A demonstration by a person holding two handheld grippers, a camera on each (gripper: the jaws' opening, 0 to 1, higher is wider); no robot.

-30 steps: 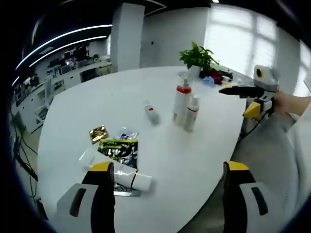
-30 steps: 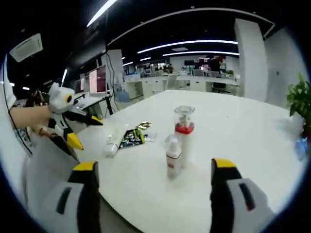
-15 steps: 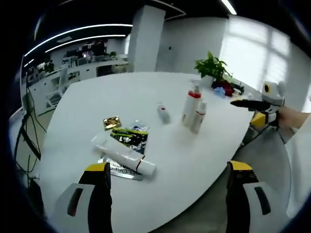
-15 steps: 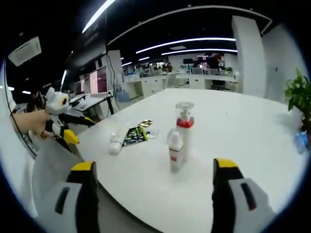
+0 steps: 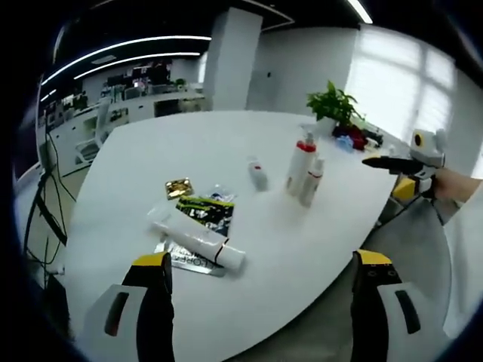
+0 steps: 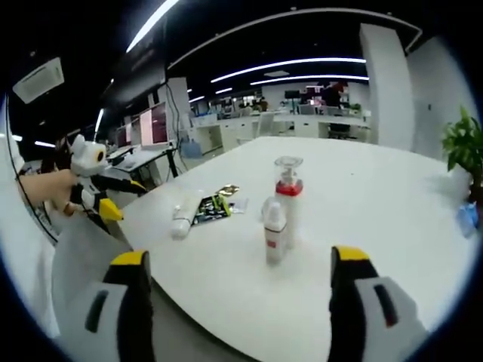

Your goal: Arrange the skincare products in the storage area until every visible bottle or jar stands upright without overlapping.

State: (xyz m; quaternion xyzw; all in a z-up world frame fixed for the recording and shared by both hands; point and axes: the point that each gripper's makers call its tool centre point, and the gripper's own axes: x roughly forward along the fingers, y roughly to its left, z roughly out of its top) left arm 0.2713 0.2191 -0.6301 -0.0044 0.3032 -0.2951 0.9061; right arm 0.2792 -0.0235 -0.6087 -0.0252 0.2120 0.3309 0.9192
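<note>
Fingers of both grippers wide apart, empty; two bottles (image 5: 305, 172) upright, one tube (image 5: 196, 238) lying.

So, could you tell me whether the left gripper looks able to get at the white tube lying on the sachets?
Probably yes: the left gripper is open, the white tube lies just ahead near its left jaw, and nothing stands between them.

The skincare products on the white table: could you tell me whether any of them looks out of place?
Yes. The white tube lies flat across the sachets, and the small bottle lies on its side. The pump bottle and slim bottle stand upright.
</note>
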